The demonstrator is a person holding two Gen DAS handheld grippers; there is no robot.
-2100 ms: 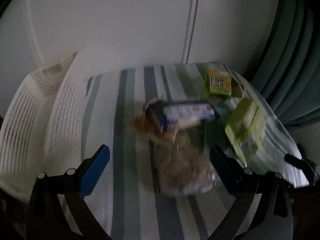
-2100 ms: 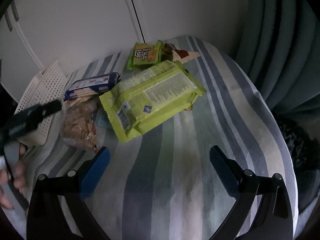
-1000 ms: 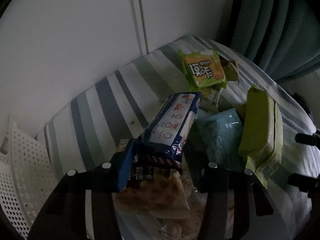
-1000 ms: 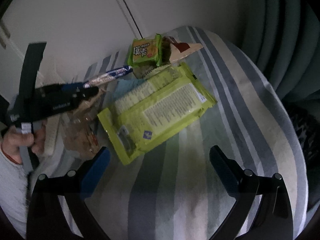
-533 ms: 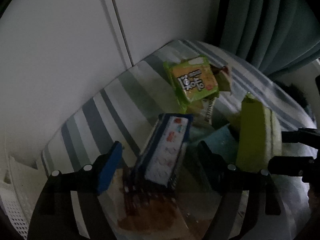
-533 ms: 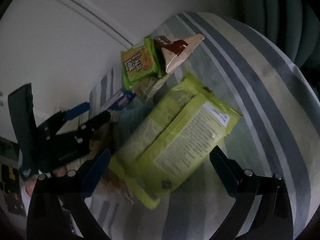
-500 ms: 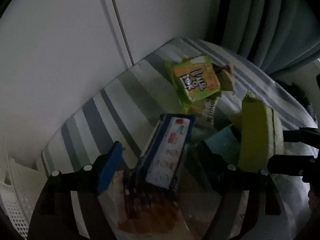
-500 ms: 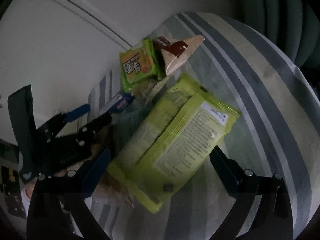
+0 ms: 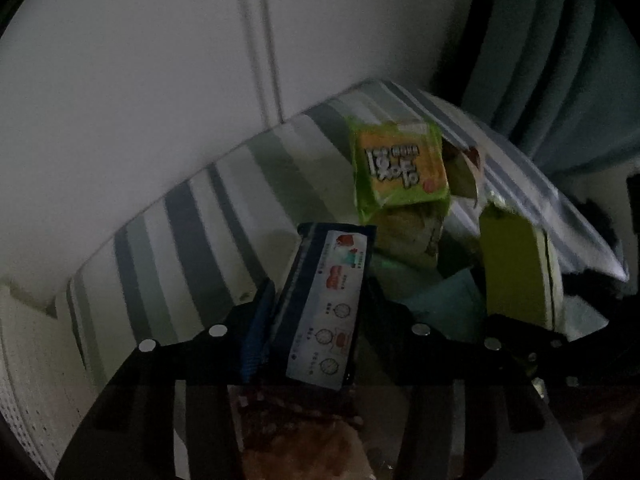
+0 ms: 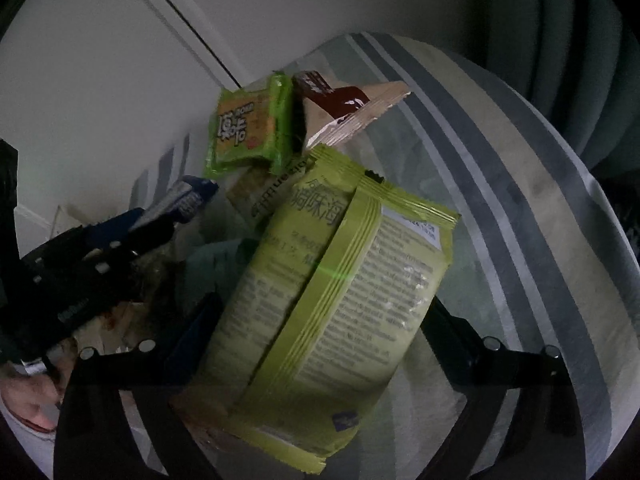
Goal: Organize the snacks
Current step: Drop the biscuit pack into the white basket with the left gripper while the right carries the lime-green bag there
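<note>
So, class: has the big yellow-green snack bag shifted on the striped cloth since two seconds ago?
Yes. In the right wrist view the yellow-green snack bag has swung from lying crosswise to pointing lengthwise toward the small green-orange packet, now between the right gripper's jaws.

Glossy plastic green packet, striped cloth

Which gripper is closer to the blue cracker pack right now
Left. The left gripper has its jaws closed on the blue cracker pack. The right gripper is off to the side, its jaws around the big green bag.
</note>
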